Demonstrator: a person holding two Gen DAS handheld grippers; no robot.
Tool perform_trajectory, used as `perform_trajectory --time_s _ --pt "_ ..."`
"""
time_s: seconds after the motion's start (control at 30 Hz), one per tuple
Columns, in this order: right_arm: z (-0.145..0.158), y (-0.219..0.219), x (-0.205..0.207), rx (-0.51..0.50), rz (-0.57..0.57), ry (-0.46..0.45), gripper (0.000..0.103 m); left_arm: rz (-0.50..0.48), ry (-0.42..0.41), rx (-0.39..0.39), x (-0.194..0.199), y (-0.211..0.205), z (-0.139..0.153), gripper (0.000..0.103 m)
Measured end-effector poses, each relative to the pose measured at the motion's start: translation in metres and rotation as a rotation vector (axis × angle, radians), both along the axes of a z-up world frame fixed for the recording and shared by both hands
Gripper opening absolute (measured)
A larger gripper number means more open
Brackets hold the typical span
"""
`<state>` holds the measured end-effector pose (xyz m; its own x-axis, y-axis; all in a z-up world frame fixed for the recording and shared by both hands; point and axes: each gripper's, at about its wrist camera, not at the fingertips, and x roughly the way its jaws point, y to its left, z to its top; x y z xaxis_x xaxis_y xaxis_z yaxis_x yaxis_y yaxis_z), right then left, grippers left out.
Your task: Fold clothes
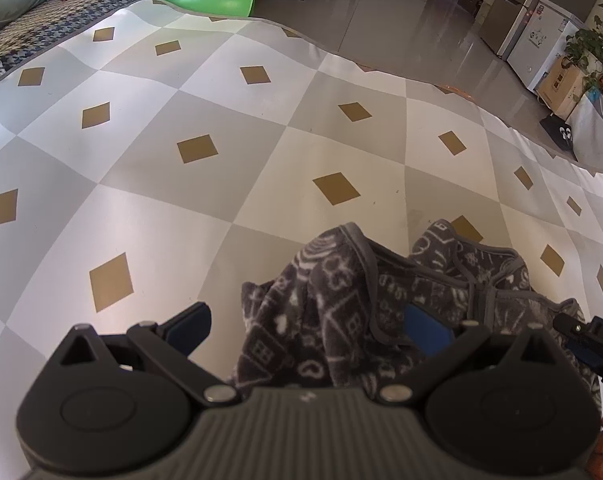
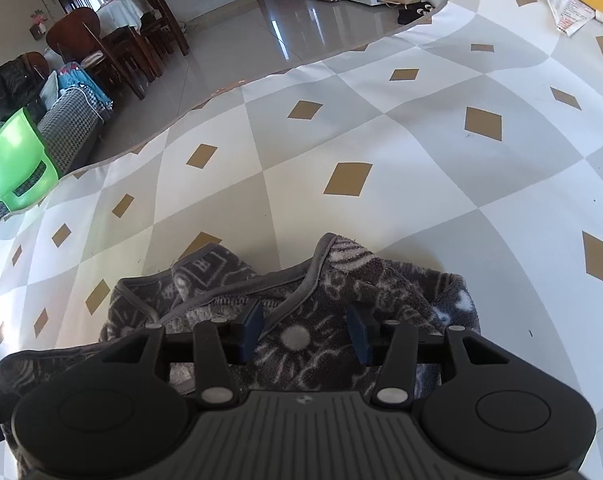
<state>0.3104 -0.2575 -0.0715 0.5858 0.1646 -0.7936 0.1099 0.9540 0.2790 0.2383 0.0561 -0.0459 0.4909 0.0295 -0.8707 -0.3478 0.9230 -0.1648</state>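
Left wrist view: left gripper noted with jaws wide apart, grey patterned garment bunched between, unclamped, at six o'clock on checkered table cover. Right wrist view: right gripper partly parted over garment, nothing pinched.
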Motion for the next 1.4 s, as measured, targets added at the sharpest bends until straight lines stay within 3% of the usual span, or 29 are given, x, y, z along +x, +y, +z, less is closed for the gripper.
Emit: perform_trajectory --time_s 0.07,0.23,0.37,0.53,0.7,0.83,0.97,1.1,1.2,1.27,1.33,1.4 --pt "0.002 0.003 0.000 0.025 0.013 0.001 0.046 -0.006 0.001 0.003 0.000 -0.001 0.000 0.103" --pt "-0.006 0.023 -0.002 -0.097 0.054 -0.005 0.045 -0.012 0.006 0.008 0.000 -0.004 -0.002 0.103" --pt "-0.009 0.025 -0.004 -0.128 0.044 -0.028 0.013 -0.011 0.007 0.007 -0.001 -0.004 -0.002 0.103" --pt "-0.001 0.011 -0.006 -0.060 -0.017 -0.051 0.006 -0.009 0.015 0.009 0.000 -0.004 -0.004 0.103" --pt "0.018 -0.004 -0.010 0.050 -0.086 -0.152 0.006 -0.017 0.019 0.019 -0.001 -0.006 -0.005 0.103" --pt "0.032 -0.026 -0.013 0.128 -0.228 -0.232 0.006 -0.029 0.015 0.020 -0.002 -0.008 -0.005 0.103" --pt "0.023 -0.040 -0.009 0.161 -0.296 -0.220 0.006 -0.045 0.024 0.041 -0.002 -0.010 -0.007 0.103" --pt "0.019 -0.038 -0.006 0.141 -0.286 -0.223 0.006 -0.047 0.042 0.066 -0.002 -0.009 -0.014 0.103" --pt "0.019 -0.032 0.000 0.187 -0.194 -0.216 0.011 -0.040 0.057 0.061 -0.002 -0.005 -0.023 0.103" --pt "0.023 -0.026 -0.002 0.148 -0.179 -0.210 0.031 -0.031 0.068 0.082 -0.001 -0.002 -0.029 0.103" --pt "0.027 -0.020 -0.004 0.098 -0.164 -0.214 0.035 -0.013 0.073 0.111 0.001 0.001 -0.032 0.103" --pt "0.031 -0.018 -0.004 0.070 -0.141 -0.200 0.036 -0.004 0.067 0.087 0.001 0.005 -0.034 0.103"
